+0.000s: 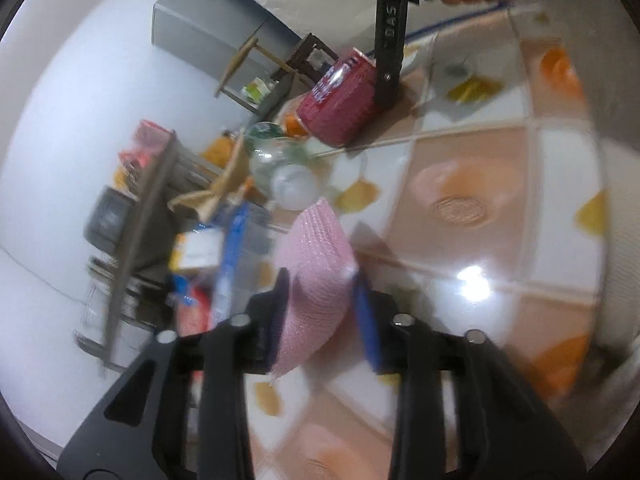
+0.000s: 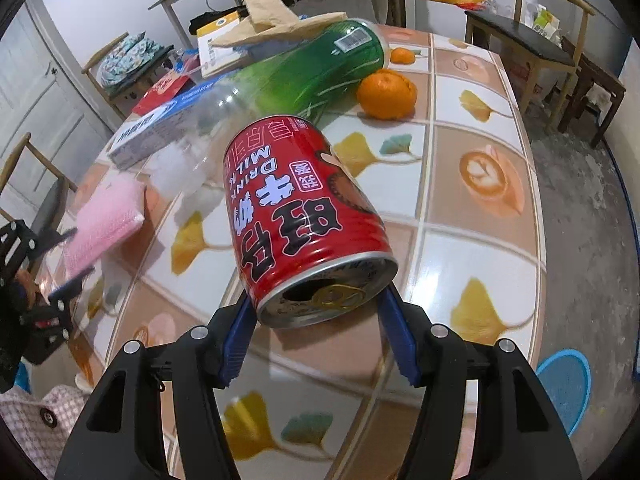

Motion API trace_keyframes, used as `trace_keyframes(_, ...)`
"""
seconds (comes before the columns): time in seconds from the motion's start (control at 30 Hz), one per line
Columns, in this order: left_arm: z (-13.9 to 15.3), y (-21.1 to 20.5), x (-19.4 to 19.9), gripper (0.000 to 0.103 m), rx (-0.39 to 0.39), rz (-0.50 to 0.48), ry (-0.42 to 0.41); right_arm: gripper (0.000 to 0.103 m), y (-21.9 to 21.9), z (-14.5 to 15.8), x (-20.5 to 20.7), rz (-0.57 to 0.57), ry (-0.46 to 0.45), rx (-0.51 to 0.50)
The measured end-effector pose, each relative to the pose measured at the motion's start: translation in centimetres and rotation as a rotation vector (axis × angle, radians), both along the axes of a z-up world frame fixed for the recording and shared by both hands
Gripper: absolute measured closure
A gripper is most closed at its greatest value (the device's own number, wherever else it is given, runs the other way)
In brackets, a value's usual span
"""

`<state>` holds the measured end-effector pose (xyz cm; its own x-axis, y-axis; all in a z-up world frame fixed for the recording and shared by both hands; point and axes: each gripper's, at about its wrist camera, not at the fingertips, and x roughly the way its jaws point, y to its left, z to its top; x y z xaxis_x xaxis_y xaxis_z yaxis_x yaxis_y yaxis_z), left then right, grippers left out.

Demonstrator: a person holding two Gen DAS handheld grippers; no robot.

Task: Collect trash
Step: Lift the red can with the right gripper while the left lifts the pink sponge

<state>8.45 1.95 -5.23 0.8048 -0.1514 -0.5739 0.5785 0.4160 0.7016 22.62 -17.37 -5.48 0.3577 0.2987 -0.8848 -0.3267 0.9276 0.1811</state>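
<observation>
Gripping across its rim end, right gripper fingers clamp the red can, lifted above the worktop: light, thin-walled, dents easily, opened top. Left gripper half open around the soft pink pouch; contact unclear through blur. Farther, clear bottle is partly smeared.

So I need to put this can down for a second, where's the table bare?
Bare tiles run right of the red can, out to the table edge, below the oranges. Crowded to the left: green bottle, blue box and pink packet.
</observation>
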Motion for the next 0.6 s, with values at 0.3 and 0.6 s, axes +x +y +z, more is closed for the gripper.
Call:
trace_keyframes(0.3, -1.3, 0.5, 2.8, 0.029, -0.039, -0.008, 0.042, 0.023, 0.8, 0.8, -0.5, 0.056, -0.031, -0.034)
trace_keyframes(0.6, -1.8, 0.6, 4.4, 0.047, -0.131, -0.050, 0.194, 0.021, 2.9, 0.6, 1.7, 0.090, -0.019, -0.044)
